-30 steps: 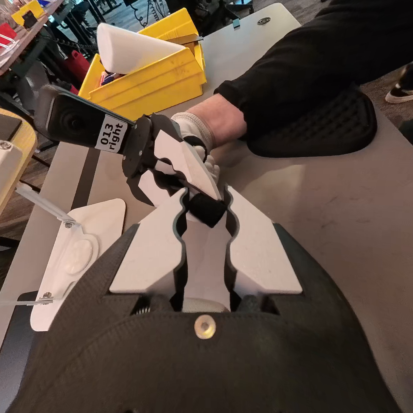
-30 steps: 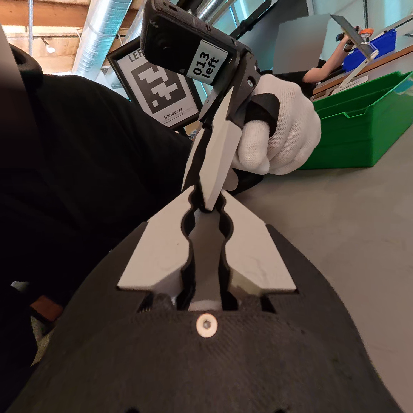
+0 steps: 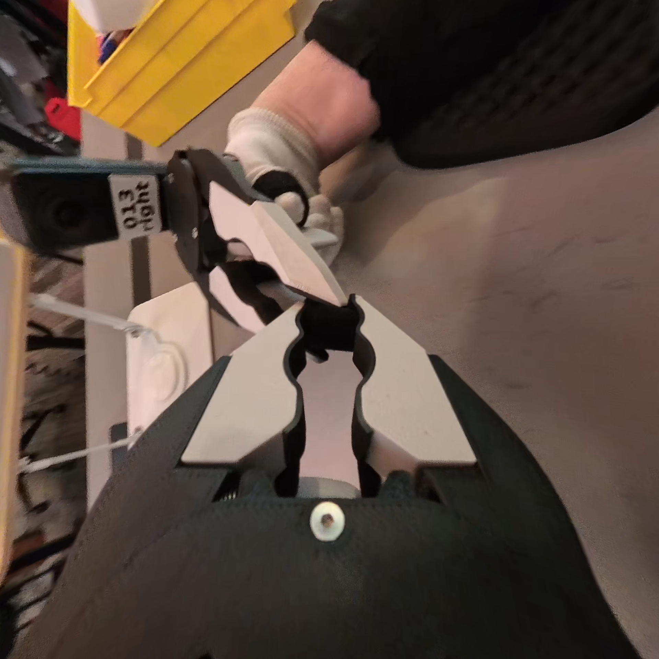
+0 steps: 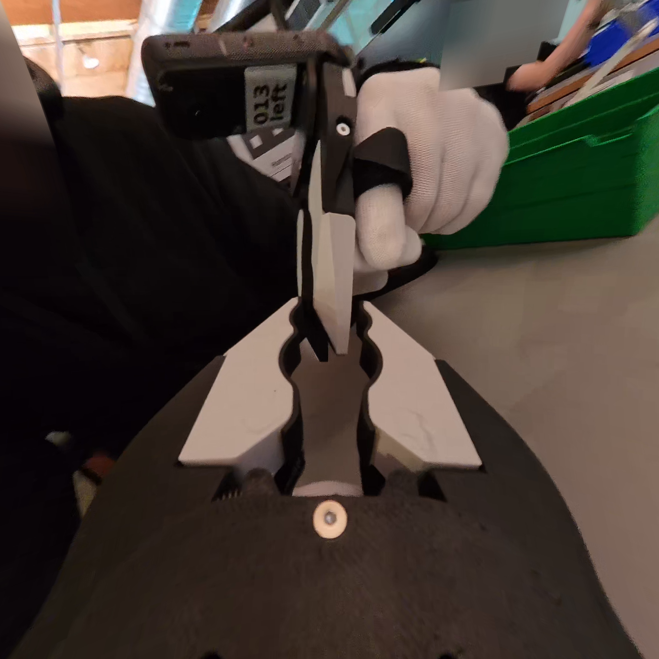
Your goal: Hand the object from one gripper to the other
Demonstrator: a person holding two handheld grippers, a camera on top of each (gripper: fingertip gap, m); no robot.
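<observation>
Between your left gripper (image 3: 328,321) tips sits the small black object (image 3: 330,330), pinched; your right gripper (image 3: 303,303) crosses it, its grip unclear. Beyond your gloved hand (image 3: 285,171), a yellow bin (image 3: 171,71) stands on the grey table (image 3: 517,285); opposite, a green bin (image 4: 570,171).

Bare desk (image 3: 517,321) lies open beside the meeting tips. A yellow bin (image 3: 171,60) blocks the far edge, a white plate (image 3: 160,356) lies near it, and a green crate (image 4: 577,171) walls off the opposite edge.
</observation>
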